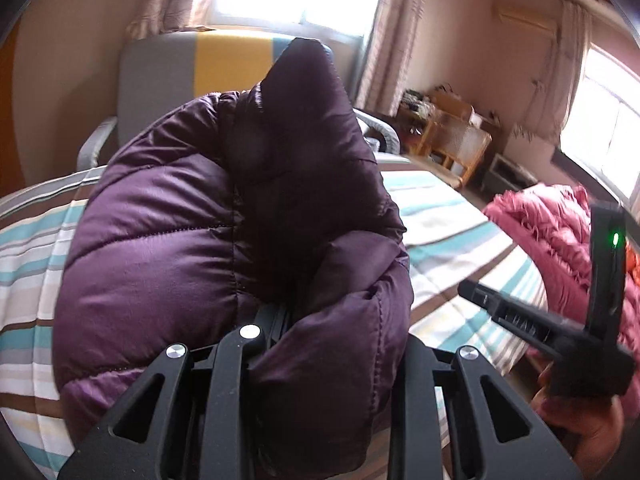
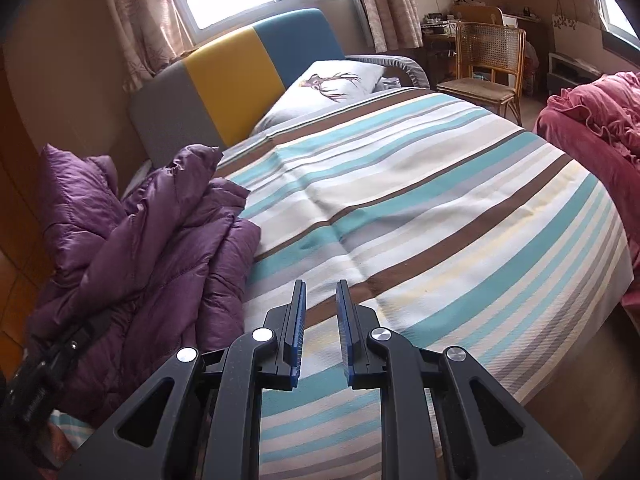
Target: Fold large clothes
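Observation:
A purple puffer jacket point(image 1: 160, 240) fills the left wrist view, bunched up above the striped bed. My left gripper point(image 1: 304, 312) is shut on a fold of it, and the fabric swallows the fingertips. In the right wrist view the same jacket point(image 2: 140, 248) hangs in a heap at the bed's left side, with the left gripper point(image 2: 48, 364) under it at the lower left. My right gripper point(image 2: 321, 284) hovers over the bedspread to the jacket's right. Its blue pads stand a narrow gap apart with nothing between them. A hand carries the right gripper point(image 1: 468, 290) at the far right of the left wrist view.
The bed carries a striped cover point(image 2: 440, 200), a deer-print pillow point(image 2: 332, 84) and a grey, yellow and blue headboard point(image 2: 224, 80). A pink ruffled blanket point(image 2: 592, 120) lies past the bed's right edge. A rattan chair point(image 2: 488, 60) stands beyond, by a cluttered desk.

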